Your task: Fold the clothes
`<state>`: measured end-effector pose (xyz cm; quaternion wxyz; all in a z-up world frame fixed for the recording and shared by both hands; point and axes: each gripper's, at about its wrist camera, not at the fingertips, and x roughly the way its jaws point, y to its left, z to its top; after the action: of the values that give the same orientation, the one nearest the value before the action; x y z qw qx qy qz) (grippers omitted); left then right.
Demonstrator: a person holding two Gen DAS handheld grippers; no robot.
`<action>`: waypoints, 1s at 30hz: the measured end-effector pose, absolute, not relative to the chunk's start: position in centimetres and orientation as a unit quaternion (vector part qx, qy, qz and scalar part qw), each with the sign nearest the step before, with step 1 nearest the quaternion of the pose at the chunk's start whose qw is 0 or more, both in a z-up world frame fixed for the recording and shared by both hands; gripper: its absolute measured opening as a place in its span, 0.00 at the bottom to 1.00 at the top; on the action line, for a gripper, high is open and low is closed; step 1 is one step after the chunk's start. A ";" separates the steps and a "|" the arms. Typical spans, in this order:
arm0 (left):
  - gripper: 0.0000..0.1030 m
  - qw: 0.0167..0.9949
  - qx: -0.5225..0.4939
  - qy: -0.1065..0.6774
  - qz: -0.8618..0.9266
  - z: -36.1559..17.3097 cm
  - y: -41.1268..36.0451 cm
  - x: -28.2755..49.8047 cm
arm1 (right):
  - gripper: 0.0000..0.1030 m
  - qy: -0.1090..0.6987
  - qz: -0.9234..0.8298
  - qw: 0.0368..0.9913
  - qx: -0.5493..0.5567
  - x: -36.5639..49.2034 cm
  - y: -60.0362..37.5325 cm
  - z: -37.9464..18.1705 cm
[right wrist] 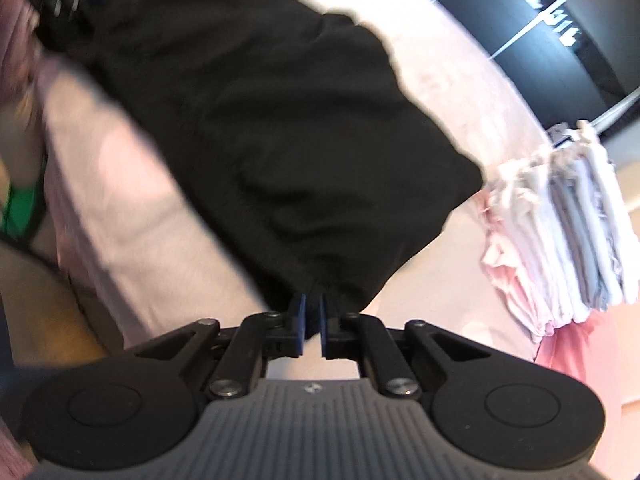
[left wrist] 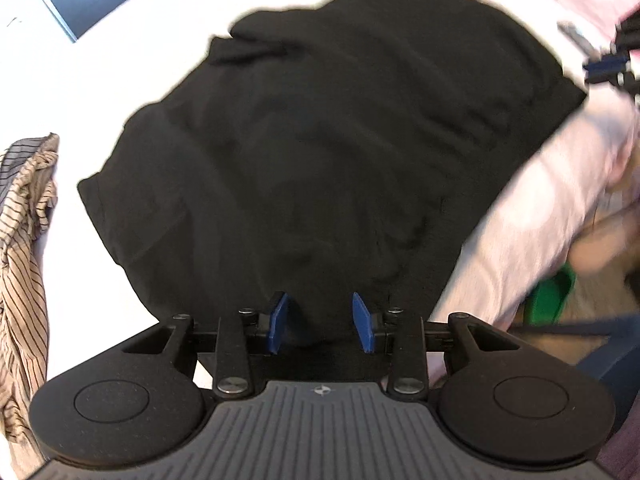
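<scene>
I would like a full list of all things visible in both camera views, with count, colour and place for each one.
black garment: one, black, spread on the bed, centre of both views
bed sheet: one, white to pale pink, under the garment
striped garment: one, tan with dark stripes, crumpled at left edge of left view
folded clothes stack: one stack, white, grey and pink, right side of right view
green object: one, green, beside the bed; unclear what
left gripper: one, black with blue pads, open
right gripper: one, black with blue pads, closed on the garment's edge
</scene>
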<state>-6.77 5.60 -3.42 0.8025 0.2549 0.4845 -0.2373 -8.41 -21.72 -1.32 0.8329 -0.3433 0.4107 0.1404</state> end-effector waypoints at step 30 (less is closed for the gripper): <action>0.34 0.831 0.145 0.478 -0.244 -2.5 4.8 -2.4 | 0.10 0.544 0.012 0.833 0.100 0.0 -27.8 -3.5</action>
<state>-2.36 4.79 -2.52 0.8315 0.1448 0.4776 -0.2442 0.02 -27.75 -3.48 0.8329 0.0995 0.5443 0.0125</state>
